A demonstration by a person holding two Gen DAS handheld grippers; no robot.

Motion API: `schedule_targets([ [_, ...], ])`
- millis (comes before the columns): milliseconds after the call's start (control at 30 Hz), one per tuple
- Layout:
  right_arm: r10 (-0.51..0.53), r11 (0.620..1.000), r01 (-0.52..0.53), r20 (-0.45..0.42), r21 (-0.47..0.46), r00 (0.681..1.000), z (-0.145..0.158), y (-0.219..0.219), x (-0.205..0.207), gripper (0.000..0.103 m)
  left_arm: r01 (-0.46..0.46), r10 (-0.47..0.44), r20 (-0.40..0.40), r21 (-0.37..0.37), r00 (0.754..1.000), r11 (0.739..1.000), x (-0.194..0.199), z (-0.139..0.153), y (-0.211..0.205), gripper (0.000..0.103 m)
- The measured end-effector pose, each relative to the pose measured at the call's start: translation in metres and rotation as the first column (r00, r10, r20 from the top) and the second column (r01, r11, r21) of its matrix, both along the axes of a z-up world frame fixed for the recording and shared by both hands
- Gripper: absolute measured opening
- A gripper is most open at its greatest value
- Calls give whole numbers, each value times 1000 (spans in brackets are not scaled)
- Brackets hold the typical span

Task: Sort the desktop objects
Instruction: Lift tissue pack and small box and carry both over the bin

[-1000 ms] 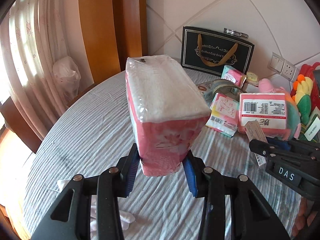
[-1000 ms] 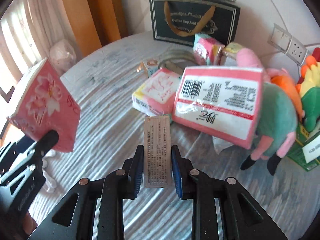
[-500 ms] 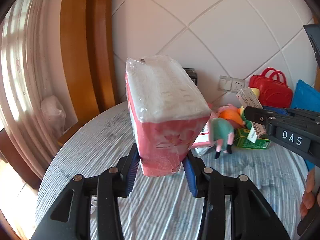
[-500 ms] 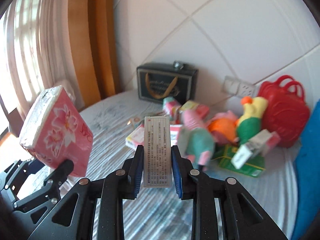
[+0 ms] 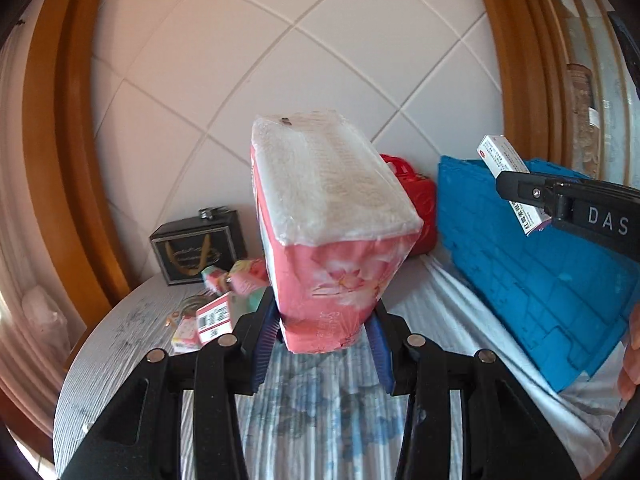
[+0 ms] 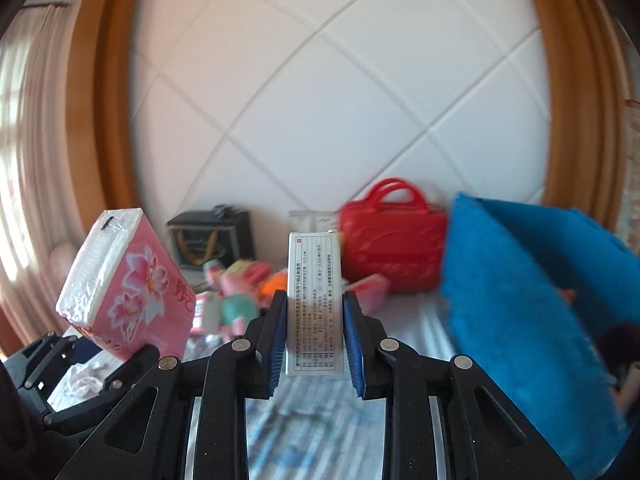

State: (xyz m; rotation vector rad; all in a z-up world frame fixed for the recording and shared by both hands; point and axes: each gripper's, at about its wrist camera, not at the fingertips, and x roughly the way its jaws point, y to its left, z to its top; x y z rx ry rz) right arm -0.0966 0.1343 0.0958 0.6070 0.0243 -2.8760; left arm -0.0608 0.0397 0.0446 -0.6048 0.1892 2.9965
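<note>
Your two views are bright with daylight coming from the curtained window (image 6: 24,128) at the left, which washes out that edge. The white tiled wall (image 5: 280,80) takes a warm pinkish cast. Fisheye bending curves the wooden frames, and the corners go black. Your right wrist view is smeared: the red bag (image 6: 392,240) and blue crate (image 6: 520,300) look soft.

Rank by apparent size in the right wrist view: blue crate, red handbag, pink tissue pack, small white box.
1. blue crate
2. pink tissue pack and red handbag look alike; the pack is nearer the camera, so I cannot rank them.
3. small white box
</note>
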Motion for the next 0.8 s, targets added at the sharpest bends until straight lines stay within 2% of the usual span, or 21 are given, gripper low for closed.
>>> schedule_targets([
  [233,-185,982,182,-77,-47,980,27,135,41,26,150,-151,-72,-14,986,989,10,35,126,41],
  [467,-358,933,352,-96,-73,929,31,253,63,26,293,-293,-129,-17,947,956,22,66,252,41],
  [633,-420,907,415,-85,-68,904,27,312,78,26,368,-369,-89,-33,925,929,20,66,319,41],
  [800,-440,897,438,-41,-60,897,15,350,72,26,396,-395,22,-31,918,918,1,38,360,41],
])
